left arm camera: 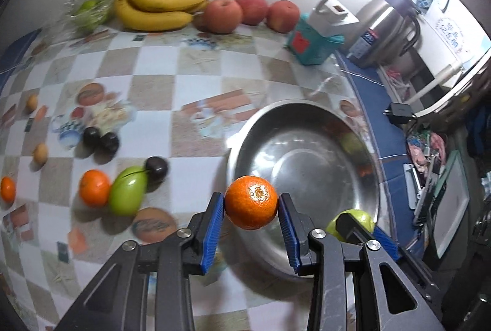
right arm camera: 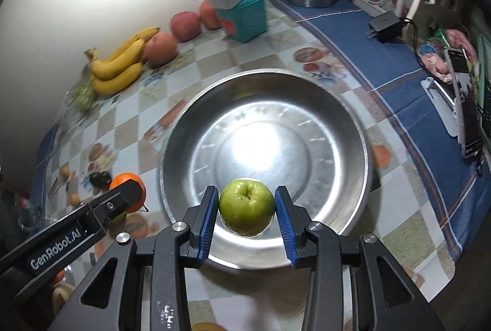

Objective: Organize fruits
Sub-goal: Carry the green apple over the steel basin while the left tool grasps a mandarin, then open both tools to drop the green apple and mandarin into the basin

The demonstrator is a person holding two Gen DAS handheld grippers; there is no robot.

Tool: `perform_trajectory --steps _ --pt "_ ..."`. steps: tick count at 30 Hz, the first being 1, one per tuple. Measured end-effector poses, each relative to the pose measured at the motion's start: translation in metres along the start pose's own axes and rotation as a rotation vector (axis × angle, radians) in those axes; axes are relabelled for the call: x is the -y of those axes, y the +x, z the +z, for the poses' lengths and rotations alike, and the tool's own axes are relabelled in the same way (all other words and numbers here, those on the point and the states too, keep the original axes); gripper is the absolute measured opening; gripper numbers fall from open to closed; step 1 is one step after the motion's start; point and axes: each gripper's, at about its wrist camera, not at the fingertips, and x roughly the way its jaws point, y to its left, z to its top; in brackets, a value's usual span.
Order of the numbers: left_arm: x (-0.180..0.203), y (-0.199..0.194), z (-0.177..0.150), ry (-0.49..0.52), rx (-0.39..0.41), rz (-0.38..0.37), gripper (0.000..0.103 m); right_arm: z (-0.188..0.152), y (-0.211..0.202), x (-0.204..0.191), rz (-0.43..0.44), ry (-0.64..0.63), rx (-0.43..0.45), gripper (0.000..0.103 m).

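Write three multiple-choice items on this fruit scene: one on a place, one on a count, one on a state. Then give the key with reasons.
1. Where is the green apple that the right gripper holds?
A. over the near part of the steel bowl
B. beside the bananas
C. on the blue cloth

2. How many red apples stand by the wall?
A. one
B. three
C. five

3. What is the left gripper doing?
A. hanging open
B. gripping a banana
C. gripping the orange

Key: 1 A, the bowl's floor shows behind the apple. 2 B, three stand in a row right of the bananas. 3 C, both blue pads press the orange's sides.
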Motion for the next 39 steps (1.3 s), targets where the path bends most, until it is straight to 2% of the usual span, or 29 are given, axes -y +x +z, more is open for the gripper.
perform_trajectory --steps 9,17,30,31,33,35,39 --pt "0.011 0.023 0.009 0.021 -0.025 -0.009 0.039 0.013 0.013 0.016 -0.047 0.023 -0.007 0.040" --pt "0.010 0.044 0.010 0.013 -0.071 -0.008 0.039 0.017 0.034 0.019 -0.080 0.002 -0.052 0.040" --pt "0.006 0.054 0.003 -0.009 -0.107 -0.001 0.041 0.014 0.045 0.018 -0.108 -0.020 -0.104 0.040" --pt "0.006 0.054 0.002 -0.012 -0.106 -0.005 0.042 0.014 0.045 0.018 -0.109 -0.021 -0.107 0.040" --pt "0.006 0.052 0.002 -0.019 -0.103 -0.026 0.052 0.015 0.045 0.017 -0.111 -0.024 -0.107 0.040" --pt "0.008 0.049 0.002 -0.017 -0.100 -0.035 0.057 0.015 0.045 0.016 -0.109 -0.025 -0.107 0.040" --pt "0.011 0.042 0.003 -0.001 -0.077 -0.013 0.061 0.014 0.045 0.016 -0.109 -0.024 -0.107 0.040"
